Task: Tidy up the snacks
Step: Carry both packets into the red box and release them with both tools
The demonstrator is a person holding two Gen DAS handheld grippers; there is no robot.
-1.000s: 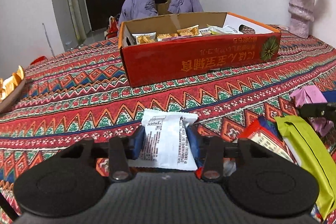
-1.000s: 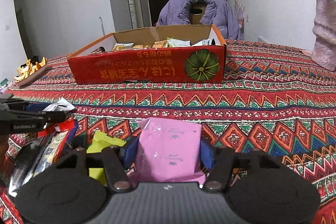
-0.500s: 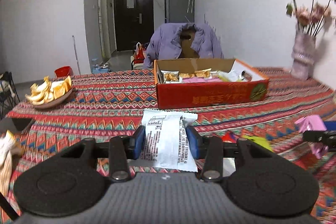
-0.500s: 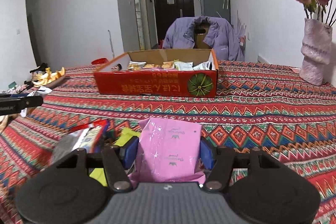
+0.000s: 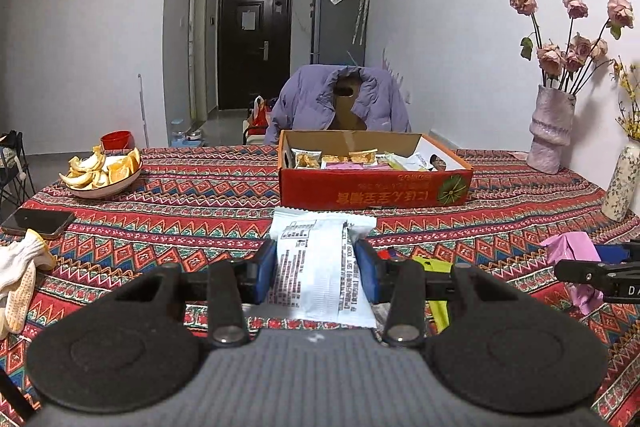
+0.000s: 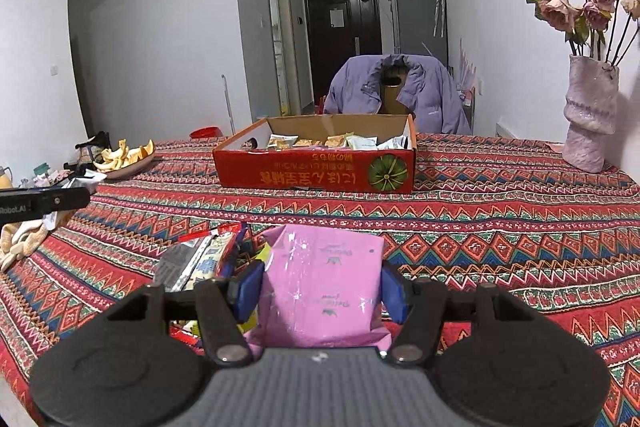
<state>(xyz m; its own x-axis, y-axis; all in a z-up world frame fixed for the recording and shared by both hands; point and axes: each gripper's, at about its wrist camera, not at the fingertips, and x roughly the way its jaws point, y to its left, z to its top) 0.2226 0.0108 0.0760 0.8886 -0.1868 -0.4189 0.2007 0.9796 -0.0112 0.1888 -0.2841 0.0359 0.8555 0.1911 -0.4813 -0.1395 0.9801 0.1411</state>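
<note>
White packet [image 5: 320, 259] clamped in left gripper [image 5: 321, 277], pink packet [image 6: 322, 287] in right gripper [image 6: 322, 293], both lifted, box [image 5: 374, 187] farther.

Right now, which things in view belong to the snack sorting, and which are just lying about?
Job:
- white snack packet, in left gripper
- pink snack packet, in right gripper
- red cardboard box holding snacks
- loose snack packets on the table

Lying about:
- plate of orange peel
- phone
- white gloves
- flower vase

A patterned tablecloth [image 5: 192, 195] covers the table. On it — a red snack box [image 5: 374, 187], fruit plate [image 5: 102, 183], phone [image 5: 38, 221], two vases [image 5: 550, 133].
</note>
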